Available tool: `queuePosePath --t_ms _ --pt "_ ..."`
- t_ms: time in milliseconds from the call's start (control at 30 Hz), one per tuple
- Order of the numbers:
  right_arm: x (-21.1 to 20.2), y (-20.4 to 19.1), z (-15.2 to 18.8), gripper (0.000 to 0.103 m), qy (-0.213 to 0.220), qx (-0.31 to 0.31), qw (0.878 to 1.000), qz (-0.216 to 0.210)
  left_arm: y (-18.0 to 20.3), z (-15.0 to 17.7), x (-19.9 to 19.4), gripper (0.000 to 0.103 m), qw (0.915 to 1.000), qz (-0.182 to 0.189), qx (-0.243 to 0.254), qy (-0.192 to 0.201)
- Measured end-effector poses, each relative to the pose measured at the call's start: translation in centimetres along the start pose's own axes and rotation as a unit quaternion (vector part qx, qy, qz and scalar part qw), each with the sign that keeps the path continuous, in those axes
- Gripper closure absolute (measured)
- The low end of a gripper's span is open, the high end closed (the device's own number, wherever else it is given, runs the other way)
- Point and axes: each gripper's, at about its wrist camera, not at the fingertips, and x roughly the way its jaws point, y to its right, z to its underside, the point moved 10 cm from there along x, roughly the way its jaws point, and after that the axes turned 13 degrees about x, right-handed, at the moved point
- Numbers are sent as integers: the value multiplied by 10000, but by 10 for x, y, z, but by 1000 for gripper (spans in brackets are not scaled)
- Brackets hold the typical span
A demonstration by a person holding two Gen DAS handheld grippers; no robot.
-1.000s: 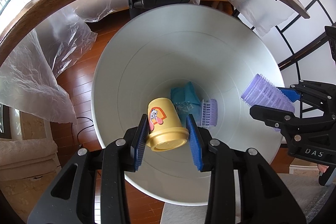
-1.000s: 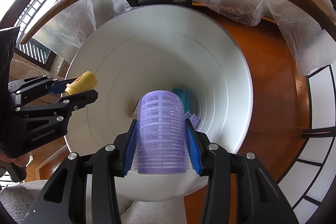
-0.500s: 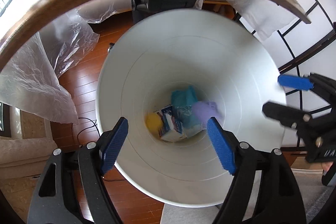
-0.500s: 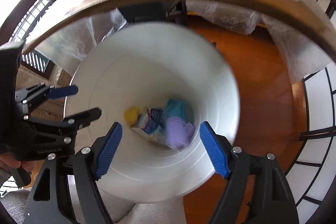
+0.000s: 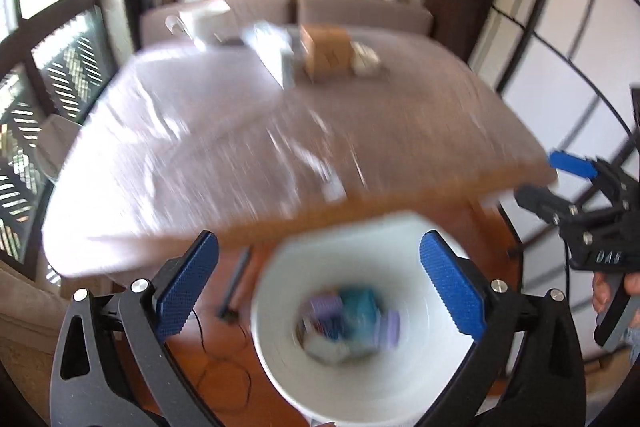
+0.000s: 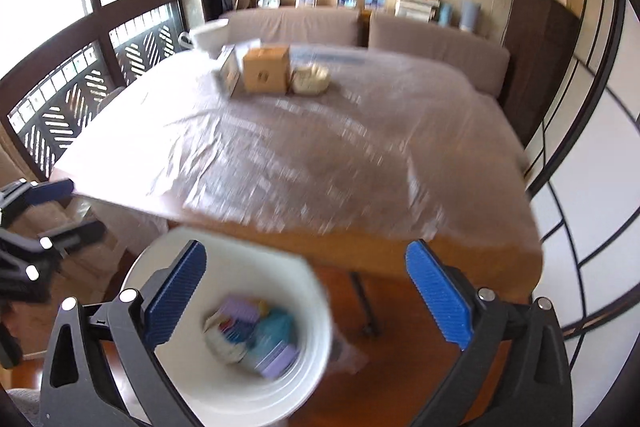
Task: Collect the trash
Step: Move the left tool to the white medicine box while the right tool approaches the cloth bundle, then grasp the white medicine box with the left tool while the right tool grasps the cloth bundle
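The trash (image 6: 256,339), a blurred heap of purple, teal and yellow pieces, lies at the bottom of the white bin (image 6: 312,367) under the table's (image 6: 304,163) near edge. Above it, the left gripper (image 5: 320,283) and right gripper (image 6: 306,291) have just been opening; both gape wide, empty.

White round bin (image 6: 312,315) upright on wooden floor beside table, blurred purple, teal, yellow trash (image 6: 256,339) at its bottom
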Motion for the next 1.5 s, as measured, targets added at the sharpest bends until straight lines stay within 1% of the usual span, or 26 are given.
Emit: queuePosePath --t_ms 33,100,300,433,500,567,600,667,800,833,933,1133,1267,1300,1333,1400,1433,1467,1500 --pt "2 3 -9 4 52 -24 10000 32 -7 -12 0 2 9999 -53 -81 97" --pt "8 9 -27 4 128 -67 9999 45 -16 -27 4 2 9995 -149 -199 169" --pt "35 26 -71 4 273 -272 9992 -116 -46 -67 28 2 9969 -605 -484 140" --pt "64 28 -94 5 189 -322 9991 -221 -65 -86 51 2 9945 -776 -708 16" --pt "82 25 -103 6 94 -300 9988 -370 -74 -96 65 2 9934 -786 -830 -43" --pt "99 20 -109 14 -14 -349 9985 -428 -81 -104 78 2 9930 -720 -938 -74" --pt "106 17 -113 16 -41 -392 9982 -443 -82 -107 83 2 9928 -697 -964 -99" --pt "116 11 -117 22 -85 -445 9980 -446 -85 -114 97 2 9932 -668 -941 -152" --pt "143 -2 -128 26 -178 -524 9972 -507 -89 -124 121 3 9942 -740 -727 -280" --pt "149 -5 -129 28 -203 -544 9970 -506 -89 -125 127 7 9945 -734 -683 -316" --pt "169 -10 -134 32 -321 -604 9967 -442 -90 -129 145 15 9956 -612 -558 -437" --pt "196 -22 -146 32 -453 -721 9955 -405 -90 -140 166 15 9969 -591 -198 -474" --pt "210 -34 -153 32 -520 -843 9940 -457 -93 -144 175 16 9974 -511 -132 -489" --pt "213 -36 -155 32 -535 -866 9937 -461 -94 -145 177 25 9974 -499 -119 -501" --pt "216 -39 -155 32 -559 -882 9934 -471 -95 -144 180 31 9973 -475 -102 -545" --pt "221 -43 -155 32 -604 -897 9929 -493 -98 -143 185 31 9973 -423 -128 -594" --pt "223 -45 -154 32 -625 -892 9928 -507 -99 -143 186 34 9974 -388 -145 -596" --pt "224 -46 -155 32 -639 -877 9926 -537 -99 -143 187 38 9975 -351 -141 -600" --pt "227 -48 -155 32 -663 -845 9926 -575 -99 -143 187 45 9974 -341 -125 -621"
